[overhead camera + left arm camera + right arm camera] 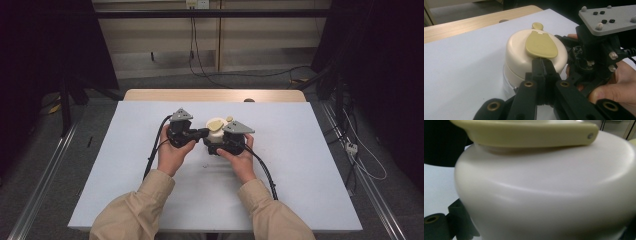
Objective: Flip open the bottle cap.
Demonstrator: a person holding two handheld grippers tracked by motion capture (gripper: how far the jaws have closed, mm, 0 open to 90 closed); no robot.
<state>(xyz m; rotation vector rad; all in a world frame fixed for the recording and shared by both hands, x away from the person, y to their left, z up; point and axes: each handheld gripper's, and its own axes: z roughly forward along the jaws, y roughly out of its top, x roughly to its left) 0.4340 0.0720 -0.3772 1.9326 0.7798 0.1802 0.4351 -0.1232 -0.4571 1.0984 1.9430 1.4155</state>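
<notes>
- The left gripper (541,72), jaws pressed together, pinches the near tip of the olive flap (541,45) atop the cream container (519,55).
- The right gripper (225,145), at the container's 3 o'clock, seems to brace it; its jaw state I cannot tell.
- Likely step: lifting the flap open; next, a gentle upward peel.
- The container sits at the centre of the white table (300,150).

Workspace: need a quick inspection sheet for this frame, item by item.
Surface: white table top, wooden edge at the far side.
Job's things: cream container with an olive flip tab on its lid.
Clutter: nothing seen.
Grippers: left gripper jaws together at the tab's tip; right gripper around the container's body, closure unclear.
Cables: black gripper cables trail toward the person.
Surroundings: dark curtains, floor cables, metal rails.
</notes>
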